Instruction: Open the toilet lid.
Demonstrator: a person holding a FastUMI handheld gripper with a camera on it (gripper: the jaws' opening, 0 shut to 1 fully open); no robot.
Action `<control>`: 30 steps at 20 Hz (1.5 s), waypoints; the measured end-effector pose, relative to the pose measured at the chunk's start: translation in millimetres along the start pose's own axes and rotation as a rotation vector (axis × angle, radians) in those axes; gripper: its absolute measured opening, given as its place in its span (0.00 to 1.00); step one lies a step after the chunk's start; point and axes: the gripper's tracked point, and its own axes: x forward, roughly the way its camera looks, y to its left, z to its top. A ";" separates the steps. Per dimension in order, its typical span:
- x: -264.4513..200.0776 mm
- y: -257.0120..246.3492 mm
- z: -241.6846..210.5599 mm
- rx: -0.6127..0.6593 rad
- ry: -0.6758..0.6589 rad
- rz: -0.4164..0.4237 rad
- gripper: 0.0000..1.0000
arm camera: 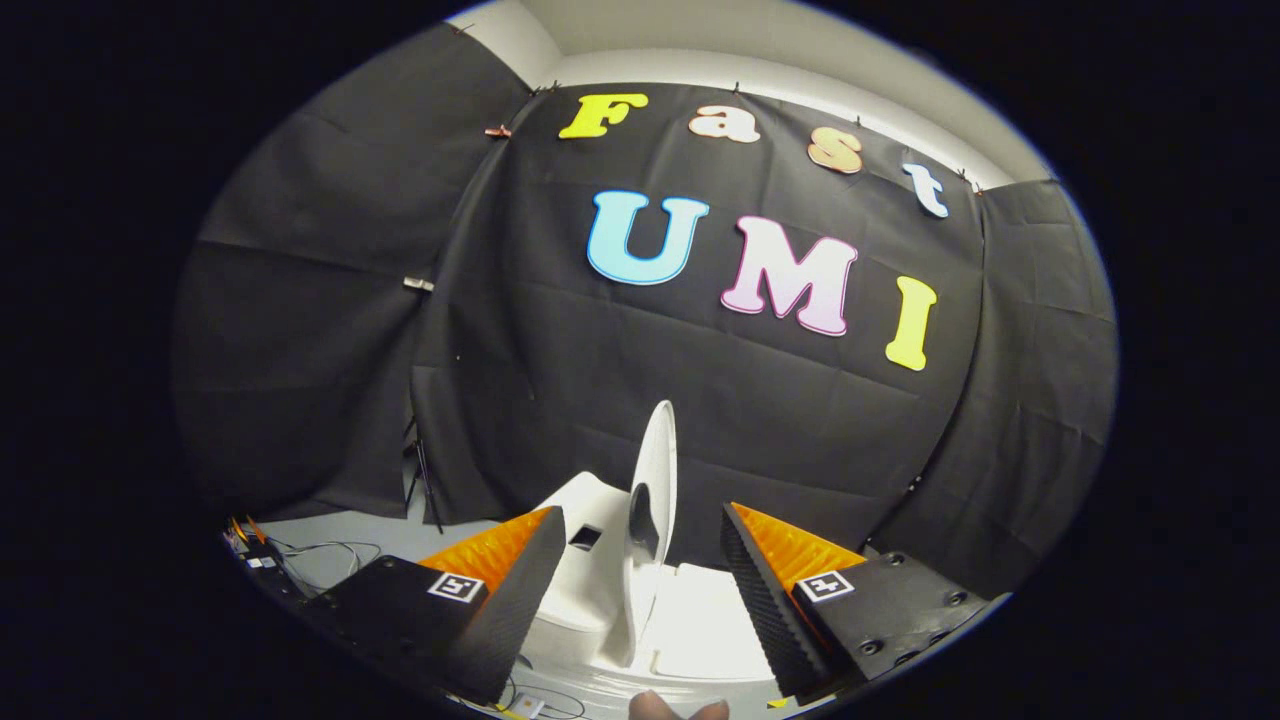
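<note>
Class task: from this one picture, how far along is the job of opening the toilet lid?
Done, by the look of it: the toilet lid stands upright, raised off the toilet. In hand: nothing; the hand-held gripper is open, its fingers either side of the lid's edge without touching it. Left: little, perhaps only drawing the gripper away; whether the lid rests securely cannot be told.

White toilet lid raised upright, edge-on, above the white toilet bowl.
</note>
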 end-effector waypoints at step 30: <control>-226.0 -349.3 93.8 0.215 -0.181 -0.176 0.98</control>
